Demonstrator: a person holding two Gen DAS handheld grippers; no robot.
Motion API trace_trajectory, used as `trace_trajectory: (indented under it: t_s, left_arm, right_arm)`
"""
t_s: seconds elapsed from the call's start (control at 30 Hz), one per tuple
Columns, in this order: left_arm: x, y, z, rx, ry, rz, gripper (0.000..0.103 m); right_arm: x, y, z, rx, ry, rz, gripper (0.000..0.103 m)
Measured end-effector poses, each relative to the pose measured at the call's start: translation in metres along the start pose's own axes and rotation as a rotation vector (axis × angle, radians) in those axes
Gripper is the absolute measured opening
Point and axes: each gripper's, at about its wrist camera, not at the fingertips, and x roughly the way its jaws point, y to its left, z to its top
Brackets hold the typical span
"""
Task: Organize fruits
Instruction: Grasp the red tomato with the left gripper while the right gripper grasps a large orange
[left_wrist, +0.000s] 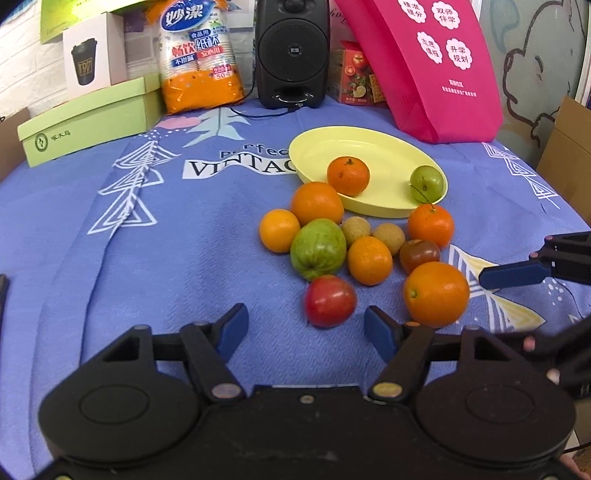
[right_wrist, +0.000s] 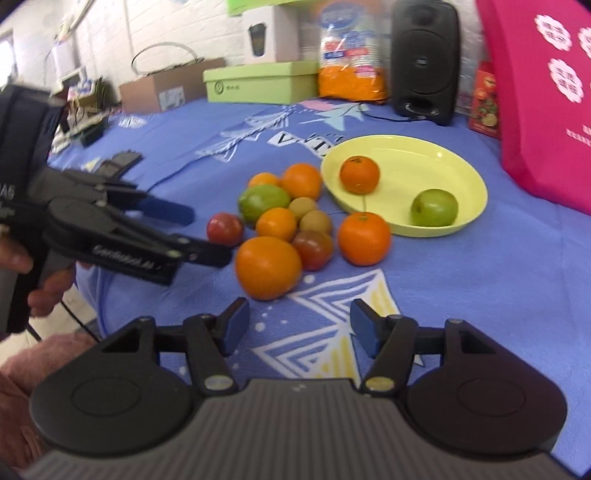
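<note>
A yellow plate holds a mandarin and a small green fruit. Several loose fruits lie in front of it on the blue cloth: oranges, a green guava, two longans and a red tomato. My left gripper is open and empty, just short of the red tomato. My right gripper is open and empty, just short of a large orange. The plate also shows in the right wrist view.
A black speaker, a pink bag, a pack of paper cups and a green box stand along the back. Cardboard boxes sit beyond the table's right edge.
</note>
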Motion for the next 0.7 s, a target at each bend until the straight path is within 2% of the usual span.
trace_trajectory:
  t_s: [0.1, 0.33, 0.57, 0.63, 0.7]
  left_arm:
    - [0.005, -0.002, 0.004, 0.011, -0.004, 0.002, 0.062]
    - [0.011, -0.013, 0.010, 0.046, 0.002, -0.020, 0.039]
    - [0.011, -0.012, 0.008, 0.041, 0.006, -0.036, 0.036]
    - [0.010, -0.011, 0.008, 0.038, 0.006, -0.049, 0.031]
    - [0.009, -0.010, 0.007, 0.035, 0.005, -0.052, 0.030]
  right_arm:
    - [0.003, 0.006, -0.001, -0.026, 0.004, 0.002, 0.072]
    - [0.012, 0.014, 0.005, -0.049, 0.002, 0.006, 0.073]
    - [0.026, 0.023, 0.011, -0.047, -0.011, 0.013, 0.073]
    - [0.029, 0.024, 0.012, -0.047, -0.013, 0.010, 0.073]
    - [0.031, 0.025, 0.012, -0.050, -0.014, 0.008, 0.073]
